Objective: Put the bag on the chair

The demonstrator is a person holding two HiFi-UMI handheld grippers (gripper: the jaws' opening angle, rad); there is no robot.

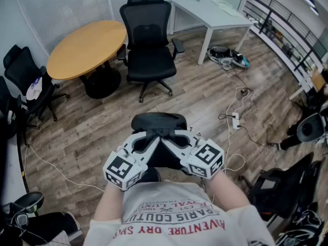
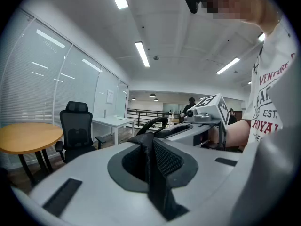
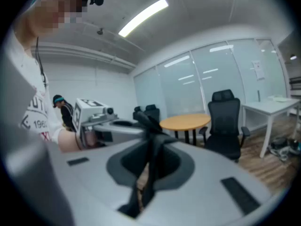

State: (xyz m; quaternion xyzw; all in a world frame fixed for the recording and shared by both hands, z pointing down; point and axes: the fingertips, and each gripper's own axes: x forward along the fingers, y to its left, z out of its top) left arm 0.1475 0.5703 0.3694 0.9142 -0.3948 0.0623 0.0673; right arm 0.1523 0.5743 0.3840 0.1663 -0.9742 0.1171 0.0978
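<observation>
The landmark here is the black office chair (image 1: 148, 45); its seat is bare. The bag (image 1: 159, 122) is not on it yet. It hangs in the air on the near side of the chair, well apart from it and close in front of the person.

Left of the chair stands a round wooden table (image 1: 87, 47). The left gripper (image 2: 149, 160) sits near the person and slightly left of the chair's line. Its jaws are pressed together on a black webbing strap of the bag, which runs up between them. The right gripper (image 3: 149, 173) is just beside it, slightly right of that line. It is likewise clamped on a dark strap that passes through its jaws. Right of the chair is a white desk (image 1: 210, 12), with cables (image 1: 241, 111) on the floor on the near side of it.

By my reading, the pick-up is done and the carry is under way. What remains is to bring the bag across to the chair, lower it onto the seat and let both straps go.

The only readable writing is on the person's T-shirt (image 1: 179, 217). It shows "PARIS COUTU" and "AVENTURE" upside down in the head view, and "EST." and "ROYAL" in the left gripper view. The marker cubes carry only black-and-white squares.
</observation>
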